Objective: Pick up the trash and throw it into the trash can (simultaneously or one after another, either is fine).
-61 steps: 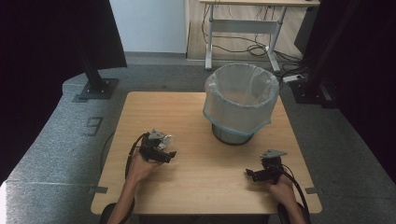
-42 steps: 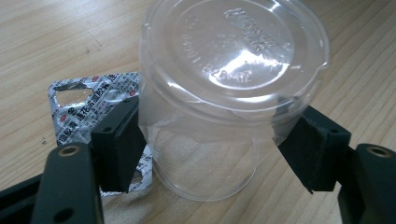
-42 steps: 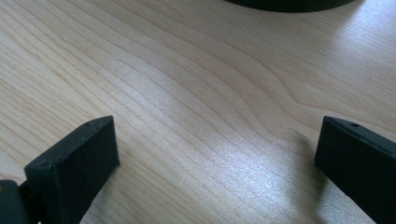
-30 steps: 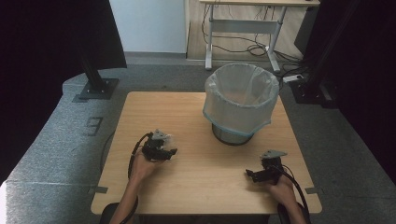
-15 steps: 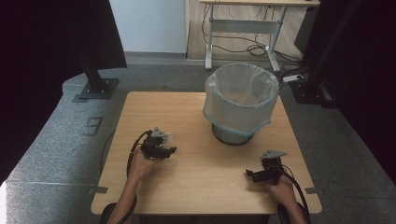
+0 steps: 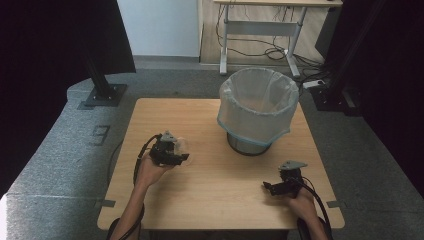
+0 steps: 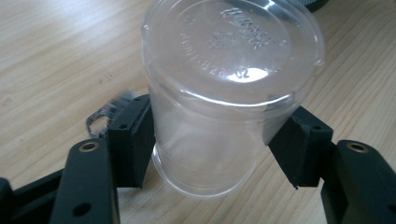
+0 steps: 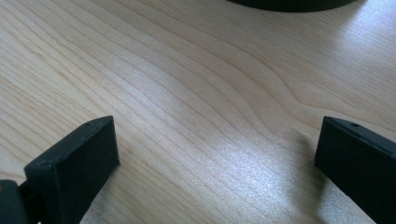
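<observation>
A clear plastic cup [image 7: 219,93] is clamped between the two black jaws of my left gripper [image 7: 215,140], its base turned toward the camera and lying roughly level above the wood. In the high view the left gripper [image 6: 176,152] hovers over the left half of the table with the cup [image 6: 181,146] at its tip. My right gripper [image 6: 270,187] rests low near the front right of the table. Its jaws stand wide apart in the right gripper view [image 8: 217,158] with bare wood between them.
A round bin [image 6: 257,107] lined with a pale bag stands at the back right of the wooden table [image 6: 210,200]; its dark base edge [image 8: 289,3] shows beyond the right gripper. Grey floor surrounds the table, with a stand foot [image 6: 102,95] at the back left.
The left gripper with the cup has risen slightly off the table. The right gripper has stayed where it was.
</observation>
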Tool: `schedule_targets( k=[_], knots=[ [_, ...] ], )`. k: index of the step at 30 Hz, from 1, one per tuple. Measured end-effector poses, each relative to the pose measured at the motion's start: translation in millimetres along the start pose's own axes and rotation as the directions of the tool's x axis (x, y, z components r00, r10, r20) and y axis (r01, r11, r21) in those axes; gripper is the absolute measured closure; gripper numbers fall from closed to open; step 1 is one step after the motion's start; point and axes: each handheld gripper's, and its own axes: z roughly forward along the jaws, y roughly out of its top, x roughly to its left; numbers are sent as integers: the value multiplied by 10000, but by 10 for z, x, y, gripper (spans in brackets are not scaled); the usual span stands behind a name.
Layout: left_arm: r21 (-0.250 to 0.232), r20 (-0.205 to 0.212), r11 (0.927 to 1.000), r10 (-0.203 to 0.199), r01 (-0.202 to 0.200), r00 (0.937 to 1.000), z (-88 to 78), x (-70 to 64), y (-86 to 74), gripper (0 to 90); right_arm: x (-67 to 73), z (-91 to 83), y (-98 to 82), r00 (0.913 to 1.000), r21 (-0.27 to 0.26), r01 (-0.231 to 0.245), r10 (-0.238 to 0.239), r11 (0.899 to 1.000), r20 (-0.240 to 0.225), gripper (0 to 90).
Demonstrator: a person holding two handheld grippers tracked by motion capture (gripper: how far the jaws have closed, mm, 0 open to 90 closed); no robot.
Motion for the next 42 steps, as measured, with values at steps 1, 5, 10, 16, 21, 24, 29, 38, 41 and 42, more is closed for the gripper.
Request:
schedule_targets(
  k=[1,5,10,16,21,24,29,38,41,42],
  knots=[
    [-4,-5,10000,23,-23,10000,-17,-3,23,355,-1,1,0,10000,-9,15,-15,10000,0,0],
    [-12,-43,9999,123,-123,9999,-77,-10,101,357,-1,1,0,10000,-8,12,-12,10000,1,0],
    [-74,8,9999,90,-90,10000,-147,-8,190,358,0,0,0,10000,-6,9,-9,10000,-2,0],
    [-60,29,9999,100,-100,9999,-217,-2,293,361,0,1,0,10000,-8,4,-4,10000,-1,0],
    [-39,24,9998,184,-184,9998,-269,-6,381,364,-1,-1,1,10000,6,25,-25,10000,-4,0],
    [-53,89,9999,148,-147,9999,-284,-9,411,364,-2,-1,0,10000,10,38,-38,10000,-3,0],
    [-107,207,9999,74,-72,9998,-319,-8,483,367,-2,0,1,10000,2,32,-32,10000,2,0],
    [-152,184,9999,77,-74,9998,-403,4,614,378,-1,-1,1,10000,6,18,-18,10000,-6,0],
    [-164,158,9998,124,-121,9998,-434,6,658,379,-2,-2,2,10000,22,26,-26,10000,-11,0],
    [-165,151,9998,132,-129,9998,-442,8,672,379,-2,-2,2,10000,22,27,-27,10000,-11,0]
  ],
)
